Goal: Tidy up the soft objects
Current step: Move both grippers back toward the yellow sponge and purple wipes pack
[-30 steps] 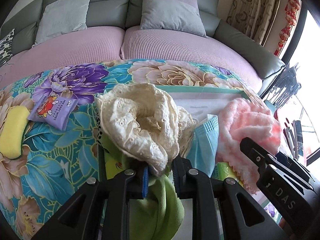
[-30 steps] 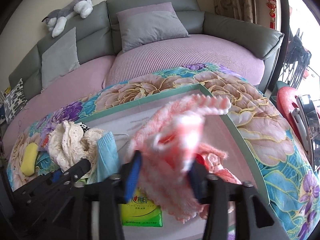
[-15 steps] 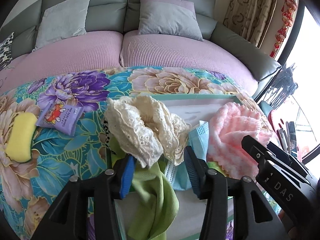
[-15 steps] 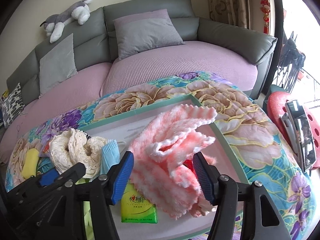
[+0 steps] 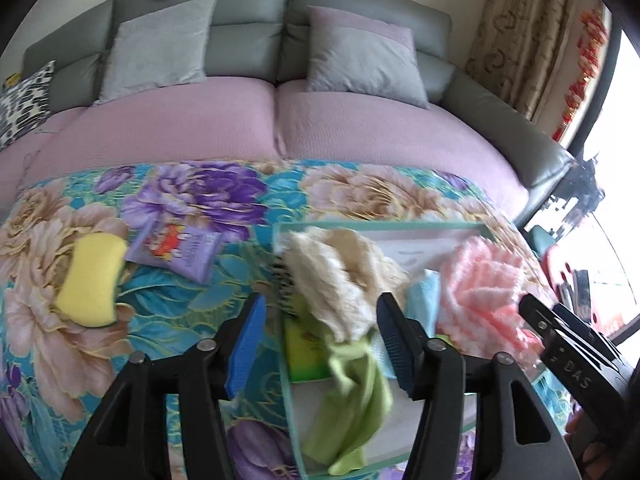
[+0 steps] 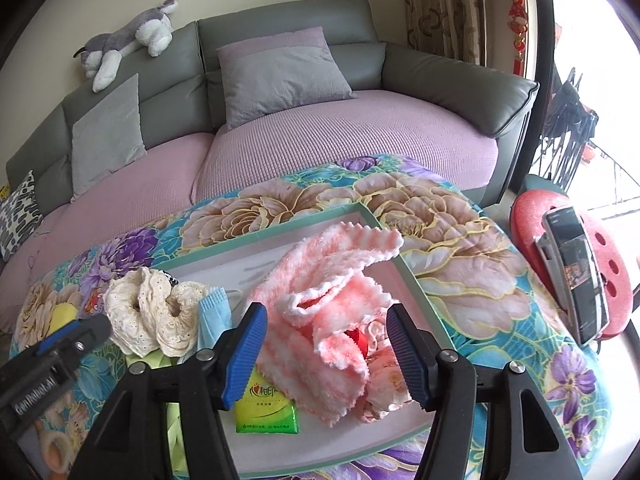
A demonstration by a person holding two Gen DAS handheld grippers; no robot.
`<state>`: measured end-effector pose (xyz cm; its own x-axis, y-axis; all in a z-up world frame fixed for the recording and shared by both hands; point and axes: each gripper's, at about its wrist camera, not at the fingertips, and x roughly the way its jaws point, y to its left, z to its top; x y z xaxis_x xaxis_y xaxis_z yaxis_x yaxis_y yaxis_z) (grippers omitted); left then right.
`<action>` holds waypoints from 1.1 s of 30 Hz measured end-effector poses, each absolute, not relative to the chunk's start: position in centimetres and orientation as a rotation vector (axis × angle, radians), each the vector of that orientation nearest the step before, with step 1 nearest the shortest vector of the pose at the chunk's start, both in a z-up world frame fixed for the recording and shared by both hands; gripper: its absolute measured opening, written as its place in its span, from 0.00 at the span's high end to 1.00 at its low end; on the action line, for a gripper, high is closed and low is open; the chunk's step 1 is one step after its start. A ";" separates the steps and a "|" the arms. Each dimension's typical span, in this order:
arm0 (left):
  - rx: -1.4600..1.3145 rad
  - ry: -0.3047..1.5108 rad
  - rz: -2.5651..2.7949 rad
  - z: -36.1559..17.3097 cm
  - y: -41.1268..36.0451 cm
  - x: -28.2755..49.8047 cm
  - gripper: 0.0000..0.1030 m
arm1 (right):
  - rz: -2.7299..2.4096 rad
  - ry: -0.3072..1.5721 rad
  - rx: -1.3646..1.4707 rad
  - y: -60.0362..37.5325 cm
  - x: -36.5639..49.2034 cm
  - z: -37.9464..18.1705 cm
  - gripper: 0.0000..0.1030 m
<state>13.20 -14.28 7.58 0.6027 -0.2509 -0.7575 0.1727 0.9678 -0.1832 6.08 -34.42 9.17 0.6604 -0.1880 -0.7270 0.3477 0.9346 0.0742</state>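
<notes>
The grey leather sofa with lilac seat covers (image 5: 276, 128) fills the back of both views; only the right wrist view shows the whole grey-and-white plush dog (image 6: 128, 40) lying along its backrest, and the red perforated stool (image 6: 600, 256) with a phone propped on it at the right; in front lies the teal floral quilted cloth (image 5: 168, 308) covering the table, and on it the shallow white tray with a mint-green rim (image 6: 280, 232); inside the tray the fluffy pink-and-white knitted cloth (image 6: 320, 320) is heaped at the right, the cream lace fabric (image 5: 340, 276) at the left, with a light-blue face mask (image 6: 214, 316) between them, a lime-green cloth (image 5: 352, 400) draped under the lace, and a green tissue packet (image 6: 266, 412) beside the pink heap; only the left wrist view shows, well apart on the bare quilt, the yellow kidney-shaped sponge (image 5: 90, 280) whole and the purple snack packet (image 5: 176, 252) near it; the left gripper (image 5: 320, 344) stands with jaws spread wide, gripping nothing, the lace and green cloth lying between its blue pads; the right gripper (image 6: 326, 352) is likewise released, its fingers apart around the pink cloth without pinching it.
</notes>
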 end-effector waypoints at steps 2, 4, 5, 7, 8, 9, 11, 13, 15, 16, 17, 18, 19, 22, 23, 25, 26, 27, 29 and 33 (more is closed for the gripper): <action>-0.108 0.889 -0.205 7.6 -13.1 13.4 0.38 | -0.305 0.792 0.201 -34.2 6.1 9.3 0.29; -0.127 0.888 -0.164 7.5 -12.0 13.6 0.35 | -0.295 0.794 0.187 -33.8 6.3 9.3 0.28; -0.135 0.889 -0.144 7.5 -11.4 13.7 0.34 | -0.288 0.797 0.177 -33.5 6.4 9.3 0.28; -0.143 0.894 -0.112 7.3 -10.5 13.9 0.34 | -0.278 0.804 0.165 -33.0 6.6 9.1 0.27; -0.143 0.896 -0.092 7.2 -10.1 14.0 0.33 | -0.271 0.810 0.154 -32.7 6.8 9.0 0.26; -0.142 0.897 -0.080 7.2 -9.8 14.0 0.33 | -0.266 0.814 0.144 -32.4 6.9 9.0 0.25; -0.139 0.894 -0.056 7.1 -9.2 14.1 0.23 | -0.256 0.819 0.128 -31.8 7.1 8.9 0.24; -0.140 0.882 -0.035 7.2 -8.7 14.0 0.19 | -0.245 0.823 0.123 -31.4 7.3 8.8 0.23; -0.144 0.870 -0.008 7.3 -7.9 13.9 0.16 | -0.227 0.827 0.114 -30.7 7.5 8.7 0.17; -0.147 0.866 0.009 7.3 -7.5 13.9 0.13 | -0.224 0.828 0.111 -30.6 7.5 8.7 0.13; -0.148 0.864 0.022 7.4 -7.2 13.9 0.10 | -0.220 0.825 0.105 -30.2 7.6 8.8 0.10; -0.147 0.864 0.039 7.3 -6.7 13.9 0.10 | -0.219 0.823 0.104 -30.1 7.6 8.8 0.09; -0.143 0.865 0.051 7.3 -6.4 14.0 0.10 | -0.216 0.821 0.104 -29.9 7.6 8.9 0.07; -0.132 0.868 0.096 7.2 -5.1 14.0 0.10 | -0.197 0.809 0.117 -29.1 7.7 9.1 0.04; -0.135 0.866 0.107 7.2 -4.7 13.9 0.10 | -0.182 0.801 0.118 -28.6 7.7 9.3 0.04; -0.147 0.860 0.126 7.4 -3.8 13.8 0.10 | -0.165 0.790 0.111 -27.7 7.8 9.6 0.04; -0.158 0.855 0.138 7.5 -3.1 13.6 0.10 | -0.156 0.784 0.105 -27.1 7.9 9.7 0.04; -0.163 0.853 0.144 7.6 -2.7 13.6 0.10 | -0.148 0.781 0.100 -26.7 7.9 9.8 0.04; -0.172 0.848 0.162 7.7 -1.7 13.4 0.10 | -0.127 0.778 0.092 -25.7 8.1 9.9 0.04; -0.194 0.841 0.191 8.0 0.3 13.1 0.10 | -0.083 0.781 0.095 -23.7 8.4 9.8 0.04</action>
